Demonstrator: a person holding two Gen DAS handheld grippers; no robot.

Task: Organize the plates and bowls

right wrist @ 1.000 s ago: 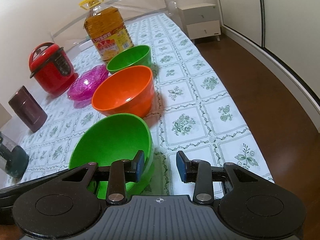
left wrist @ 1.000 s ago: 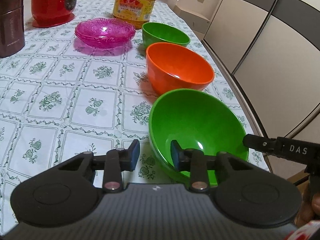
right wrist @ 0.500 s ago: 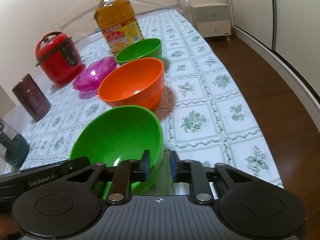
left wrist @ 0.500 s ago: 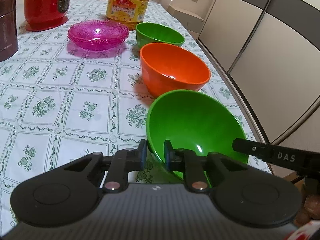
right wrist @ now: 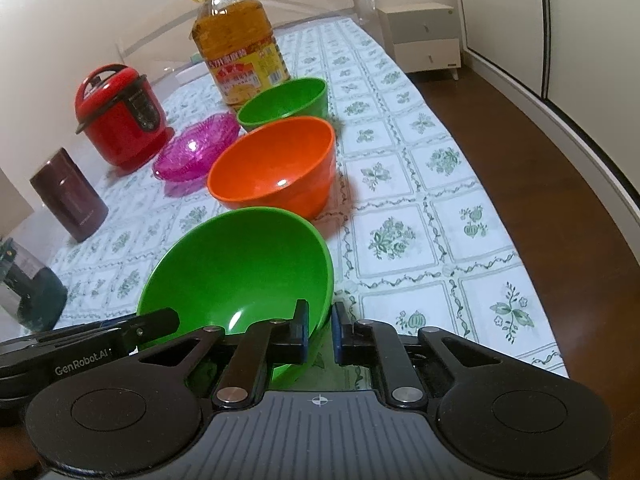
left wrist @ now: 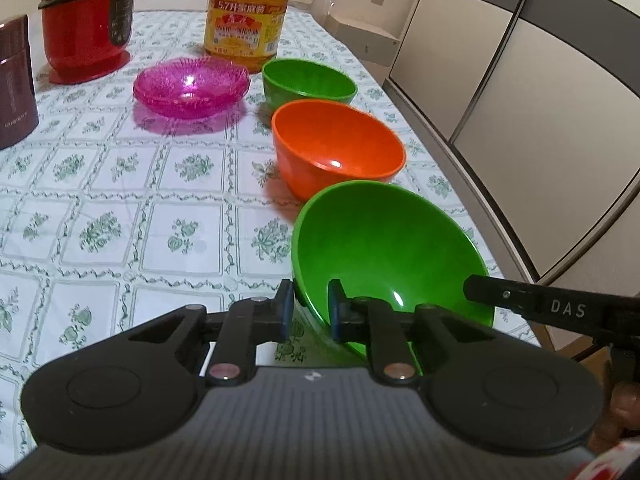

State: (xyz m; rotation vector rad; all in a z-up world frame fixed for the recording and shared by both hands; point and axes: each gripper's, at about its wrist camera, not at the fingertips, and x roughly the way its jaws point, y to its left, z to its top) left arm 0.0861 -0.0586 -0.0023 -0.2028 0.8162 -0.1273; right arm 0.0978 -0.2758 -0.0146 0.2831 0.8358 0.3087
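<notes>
A large green bowl sits nearest me on the flowered tablecloth, tipped up a little. My left gripper is shut on its left rim, one pad outside and one inside. My right gripper is shut on its right rim the same way. Behind it stand an orange bowl and a smaller green bowl in a row. A stack of pink glass plates lies to their left.
A big cooking oil bottle, a red electric cooker and a dark brown canister stand at the back and left. The table edge runs close on the right, with wooden floor and wardrobe doors beyond.
Both grippers closed from part open onto opposite rims of the near green bowl, and the bowl has tipped up slightly.
</notes>
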